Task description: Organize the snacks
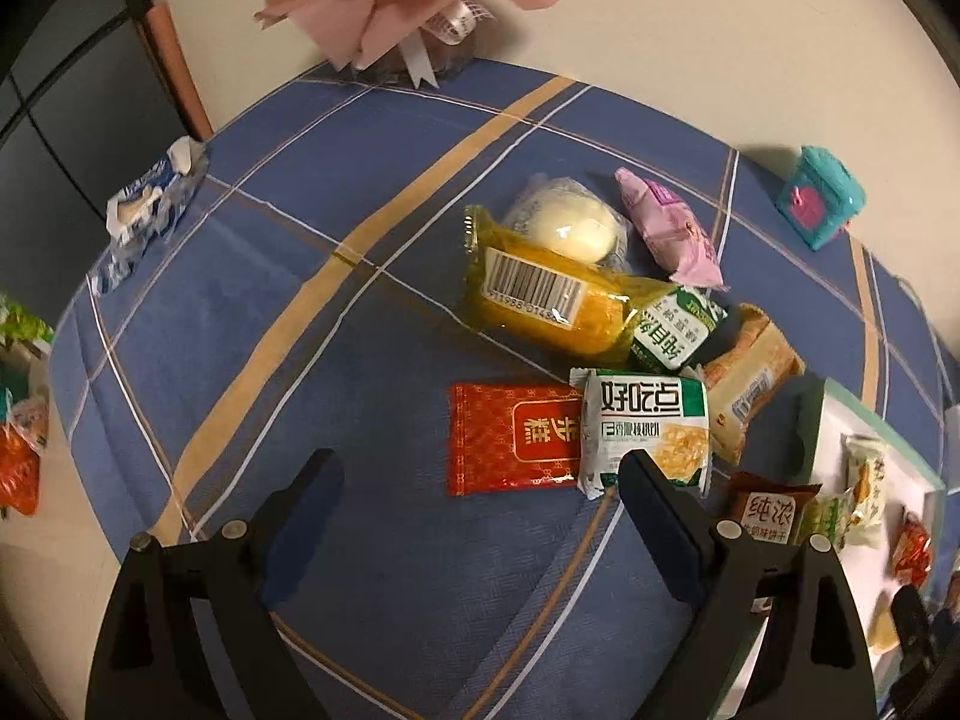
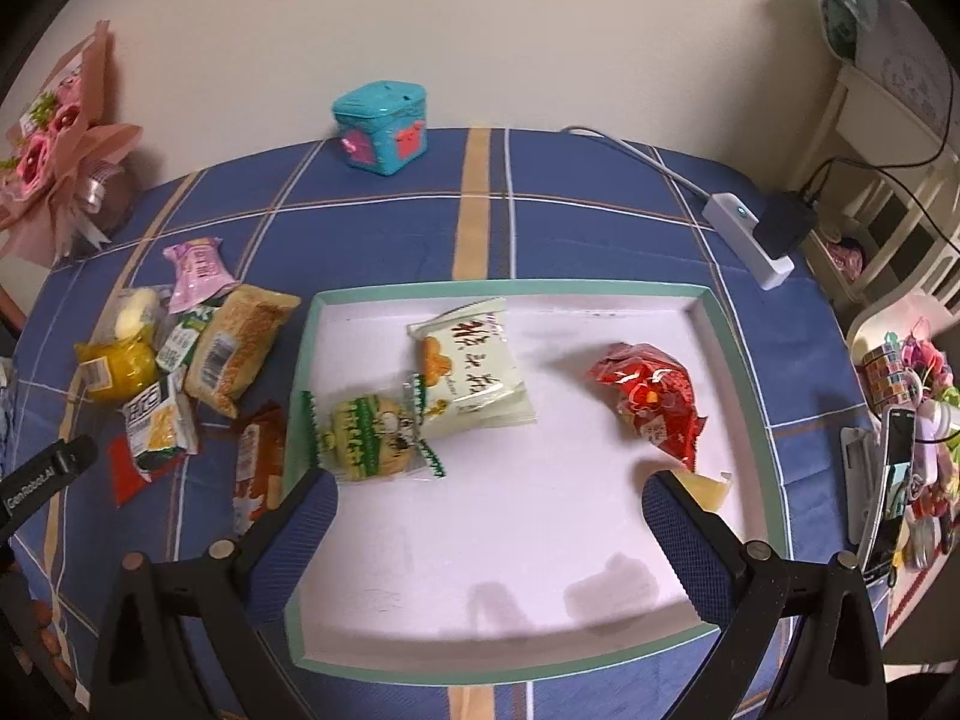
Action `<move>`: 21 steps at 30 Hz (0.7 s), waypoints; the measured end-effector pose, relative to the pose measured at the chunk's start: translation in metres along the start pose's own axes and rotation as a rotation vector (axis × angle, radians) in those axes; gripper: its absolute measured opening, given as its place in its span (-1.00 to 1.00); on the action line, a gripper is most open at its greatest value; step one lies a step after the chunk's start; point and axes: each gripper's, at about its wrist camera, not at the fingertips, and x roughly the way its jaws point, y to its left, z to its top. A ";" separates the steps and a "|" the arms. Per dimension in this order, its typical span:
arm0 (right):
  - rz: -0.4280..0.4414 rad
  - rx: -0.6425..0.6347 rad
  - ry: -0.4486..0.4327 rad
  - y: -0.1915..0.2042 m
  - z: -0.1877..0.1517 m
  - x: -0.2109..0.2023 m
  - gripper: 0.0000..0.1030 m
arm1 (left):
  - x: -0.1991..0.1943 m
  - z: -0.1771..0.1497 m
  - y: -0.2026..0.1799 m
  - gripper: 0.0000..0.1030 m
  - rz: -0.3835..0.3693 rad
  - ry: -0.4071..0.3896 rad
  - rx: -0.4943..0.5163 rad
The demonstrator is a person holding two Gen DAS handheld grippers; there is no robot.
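1. Lying loose on the blue plaid tablecloth (image 1: 252, 324), the snack pile sits just left of the white tray (image 2: 708, 300); nearest the left gripper (image 1: 480, 468) are the red packet (image 1: 510, 438) and the green-and-white packet (image 1: 645, 426), which overlaps the red packet's right end.
2. Left gripper: jaws wide apart, nothing between the pads. The red packet lies just beyond the fingertips, its long axis running left-right, roughly across the gap; the right fingertip overlaps the green-and-white packet's near edge in view, contact uncertain.
3. Right gripper (image 2: 489, 492): jaws wide, empty, hovering over the tray, which already holds a cream packet (image 2: 474, 372), a round biscuit pack (image 2: 366, 438) and a red wrapper (image 2: 651, 396).
4. Judgement: left hand is nearer the pile; a short advance would straddle the red packet.
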 end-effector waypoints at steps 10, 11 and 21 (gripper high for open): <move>0.144 0.004 0.027 0.021 -0.005 0.001 1.00 | -0.004 0.005 0.011 0.81 -0.037 -0.017 -0.043; 0.155 0.007 0.033 0.023 -0.006 0.002 1.00 | -0.003 0.005 0.012 0.81 -0.036 -0.014 -0.044; 0.197 0.034 0.064 0.038 -0.011 0.009 1.00 | 0.013 0.011 0.002 0.81 -0.105 0.048 -0.034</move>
